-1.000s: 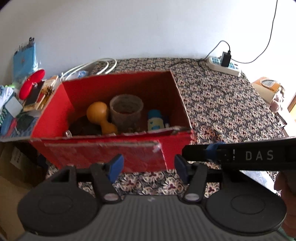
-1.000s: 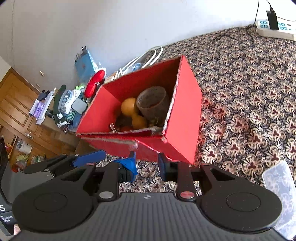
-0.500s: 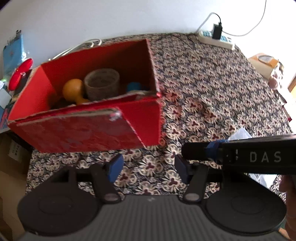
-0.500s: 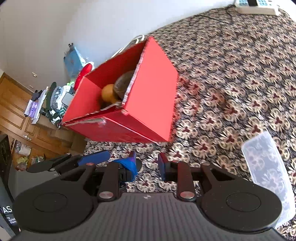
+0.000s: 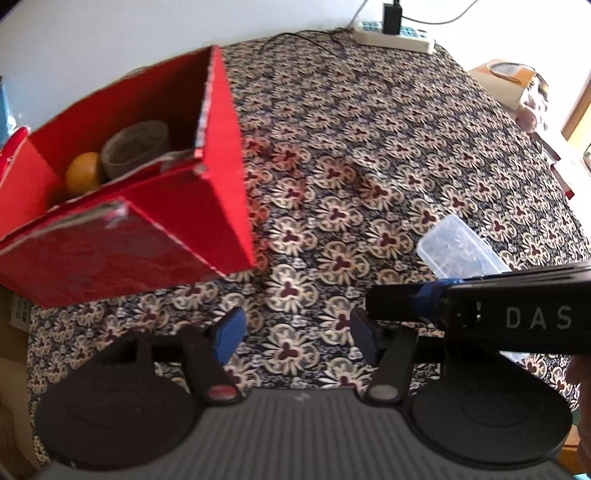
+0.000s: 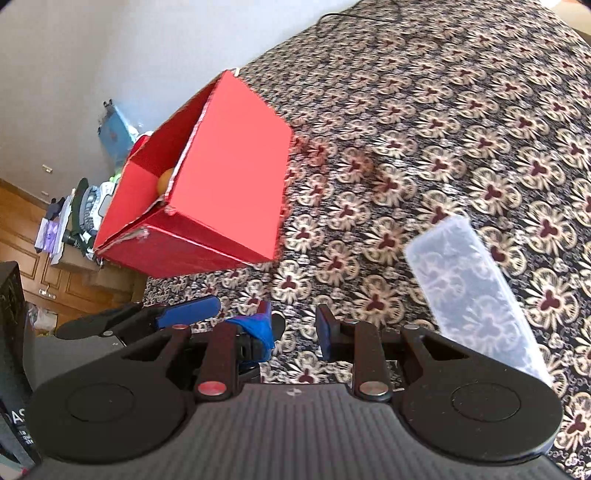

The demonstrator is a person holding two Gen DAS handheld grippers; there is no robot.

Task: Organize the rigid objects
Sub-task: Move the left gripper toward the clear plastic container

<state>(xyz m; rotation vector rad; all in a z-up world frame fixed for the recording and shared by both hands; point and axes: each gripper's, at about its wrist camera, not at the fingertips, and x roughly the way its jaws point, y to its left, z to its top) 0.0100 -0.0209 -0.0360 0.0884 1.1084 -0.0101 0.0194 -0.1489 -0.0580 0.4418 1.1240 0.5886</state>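
floral tablecloth (image 5: pixel 369 155), red box (image 5: pixel 147 236), white wall (image 5: pixel 92 33), power strip (image 5: pixel 391 31)

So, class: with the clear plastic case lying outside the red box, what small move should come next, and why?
Probably bring the right gripper rightward over the clear plastic case: it lies loose on the patterned cloth, nearest that gripper, while the red box already holds other items.

An open red cardboard box (image 5: pixel 155 236) is seen left of a clear plastic lid (image 5: pixel 458 251) on the floral-clothed table (image 5: pixel 369 147); an orange ball (image 5: pixel 83 173) lies inside the box.

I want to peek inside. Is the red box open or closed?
Open. The red box has no lid on top, so an orange ball and a brown cup show inside.
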